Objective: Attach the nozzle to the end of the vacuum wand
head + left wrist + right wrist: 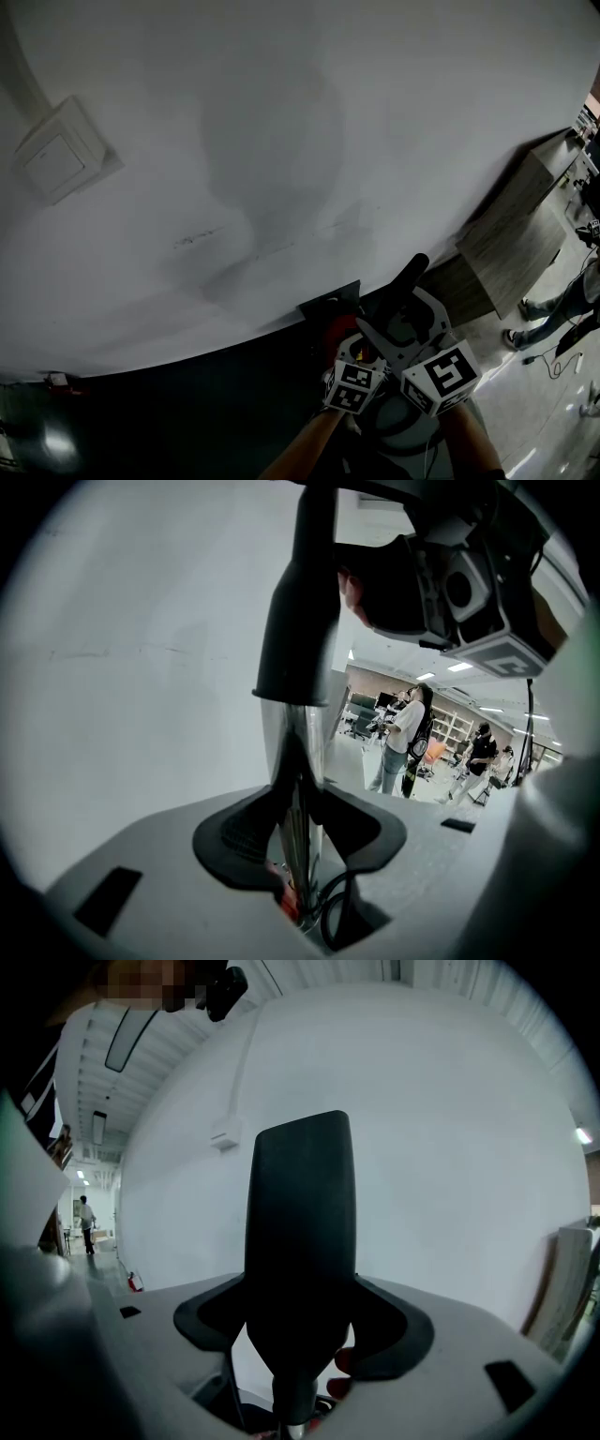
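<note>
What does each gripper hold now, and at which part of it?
The left gripper clamps the wand on its shiny tube, below the dark upper end; the right gripper clamps the black nozzle at its lower, narrowing part.

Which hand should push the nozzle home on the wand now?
Likely right. The right gripper is shut on the nozzle, which sits at the end of the metal wand; the left gripper clamps that wand below, better used as the brace.

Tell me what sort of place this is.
Probably an open-plan office or lab floor: bright ceiling lights, office chairs and shelving behind standing people, all seen past a plain white wall.
</note>
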Demonstrator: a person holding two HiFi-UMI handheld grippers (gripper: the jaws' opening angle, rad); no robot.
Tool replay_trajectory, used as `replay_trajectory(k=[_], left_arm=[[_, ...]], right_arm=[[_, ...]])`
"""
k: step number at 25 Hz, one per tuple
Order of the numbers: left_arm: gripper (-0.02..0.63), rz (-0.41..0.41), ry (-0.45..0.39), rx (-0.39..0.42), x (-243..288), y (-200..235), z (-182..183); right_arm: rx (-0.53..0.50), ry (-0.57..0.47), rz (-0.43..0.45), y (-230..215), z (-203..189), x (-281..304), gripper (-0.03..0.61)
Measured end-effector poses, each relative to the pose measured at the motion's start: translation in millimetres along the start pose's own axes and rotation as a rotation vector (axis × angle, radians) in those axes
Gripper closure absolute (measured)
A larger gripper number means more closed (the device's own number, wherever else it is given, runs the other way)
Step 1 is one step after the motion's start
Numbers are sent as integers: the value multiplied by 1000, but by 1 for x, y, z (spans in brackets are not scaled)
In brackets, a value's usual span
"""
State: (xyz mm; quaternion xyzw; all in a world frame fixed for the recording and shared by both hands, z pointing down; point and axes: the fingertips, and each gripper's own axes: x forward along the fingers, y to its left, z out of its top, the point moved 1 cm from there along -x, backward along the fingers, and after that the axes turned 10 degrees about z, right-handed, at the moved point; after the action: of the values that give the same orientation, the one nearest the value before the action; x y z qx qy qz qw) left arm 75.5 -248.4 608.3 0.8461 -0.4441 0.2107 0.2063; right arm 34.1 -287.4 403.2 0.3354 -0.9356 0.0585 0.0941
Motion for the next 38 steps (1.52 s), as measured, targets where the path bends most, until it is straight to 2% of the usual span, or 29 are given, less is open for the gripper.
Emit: replay_trajectory(k=[5,7,11,16,20,24,28,34,38], left_arm=[[462,2,-2,-1,-1,0,-1],[462,3,3,2,0,0,-1],[462,8,10,2,0,2,-3],[462,2,9,8,1,1,-1],[462,-8,3,7,1,-1,-1],[462,-13,5,0,4,0,0],[462,-14,7,-8,5,3,-1],[462,-7,14,-10,4,11,-4],[462,-8,20,-7,3,14,-5]], right_arm=[[122,-23,11,-17,-4,3,258],[138,-27,7,-20,-4,3,258],[90,-33,17,-12,-2,4,258],[-52,24,54,7,-6,17,258],[48,14,50,-7,-7,16,258],[87,-5,42,-15,-7,17,258],[83,-13,32,-16,-8,20,258],[-6,-3,27,1,-10,26,258],[63,3,52,-7,-14,33,258]])
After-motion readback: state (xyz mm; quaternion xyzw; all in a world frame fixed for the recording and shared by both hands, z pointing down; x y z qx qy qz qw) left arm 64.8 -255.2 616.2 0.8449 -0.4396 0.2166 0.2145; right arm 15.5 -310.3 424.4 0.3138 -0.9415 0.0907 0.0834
